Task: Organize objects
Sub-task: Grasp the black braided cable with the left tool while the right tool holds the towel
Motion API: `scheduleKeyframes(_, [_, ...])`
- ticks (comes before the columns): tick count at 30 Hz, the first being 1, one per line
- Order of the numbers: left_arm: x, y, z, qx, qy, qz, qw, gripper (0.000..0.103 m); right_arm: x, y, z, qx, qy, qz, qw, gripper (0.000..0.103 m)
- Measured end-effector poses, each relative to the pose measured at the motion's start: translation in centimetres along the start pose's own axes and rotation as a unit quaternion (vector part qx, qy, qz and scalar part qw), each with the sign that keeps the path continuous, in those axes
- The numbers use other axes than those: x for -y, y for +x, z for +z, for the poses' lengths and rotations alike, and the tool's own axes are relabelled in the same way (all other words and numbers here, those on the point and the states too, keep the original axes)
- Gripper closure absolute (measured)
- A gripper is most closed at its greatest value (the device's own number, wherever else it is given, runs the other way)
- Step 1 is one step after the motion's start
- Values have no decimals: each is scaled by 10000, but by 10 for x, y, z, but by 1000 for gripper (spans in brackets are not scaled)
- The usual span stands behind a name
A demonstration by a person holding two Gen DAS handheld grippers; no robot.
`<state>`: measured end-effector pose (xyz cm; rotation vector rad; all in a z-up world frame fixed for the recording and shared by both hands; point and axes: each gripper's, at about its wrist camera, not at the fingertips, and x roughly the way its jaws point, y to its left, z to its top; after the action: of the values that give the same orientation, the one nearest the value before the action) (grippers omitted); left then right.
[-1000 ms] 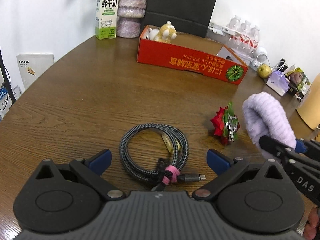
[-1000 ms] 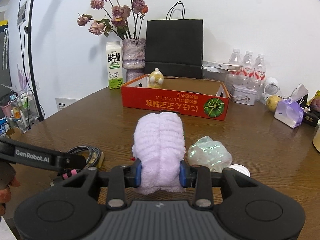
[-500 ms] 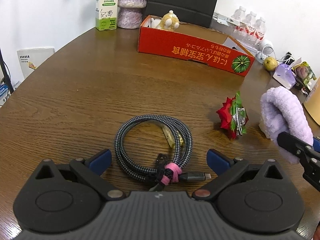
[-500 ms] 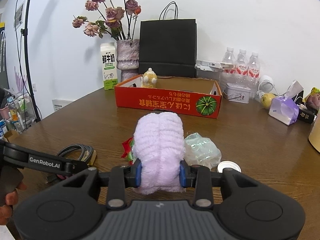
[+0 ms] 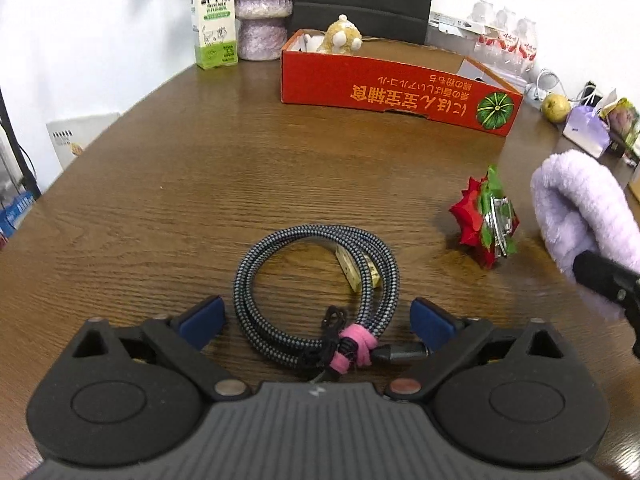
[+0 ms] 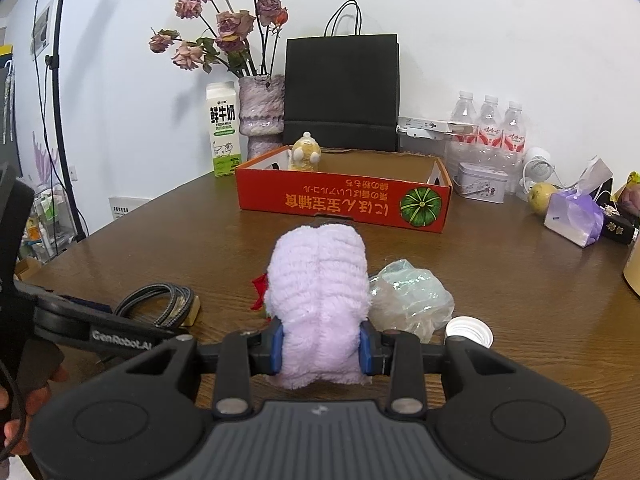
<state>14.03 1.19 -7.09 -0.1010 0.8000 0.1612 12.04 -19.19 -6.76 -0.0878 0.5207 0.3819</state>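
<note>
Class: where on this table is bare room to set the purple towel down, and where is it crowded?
Bare wood lies between the coiled cable and the red box, and left of the cable. Crowded: around the red flower clip, plastic bag and white cap.

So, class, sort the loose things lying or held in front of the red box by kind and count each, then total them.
Braided cable coil: 1
Red flower clip: 1
Lilac fluffy towel: 1
Crumpled plastic bag: 1
White cap: 1
Total: 5
</note>
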Motion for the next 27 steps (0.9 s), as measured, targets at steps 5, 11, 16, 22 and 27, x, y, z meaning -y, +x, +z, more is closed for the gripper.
scheduleKeyframes(5, [-2,-5,-1,77,-11,12,10000,20,1,0,-1,0,9,2,10000,70])
scheduleKeyframes(11, [1,-12,-1,208,123,68,9997,22,2,0,0,5,3,-8,10000,70])
scheduleKeyframes(16, [3,-23,4,373,183,52,9991,22,2,0,2,40,-8,-2,10000,70])
scheduleKeyframes(22, [5,-33,12,505,219,3,9985,22,0,-2,9,93,-24,9,10000,70])
scheduleKeyframes(27, [7,-36,20,562,238,-19,9981,22,0,0,15,119,-47,17,9999,70])
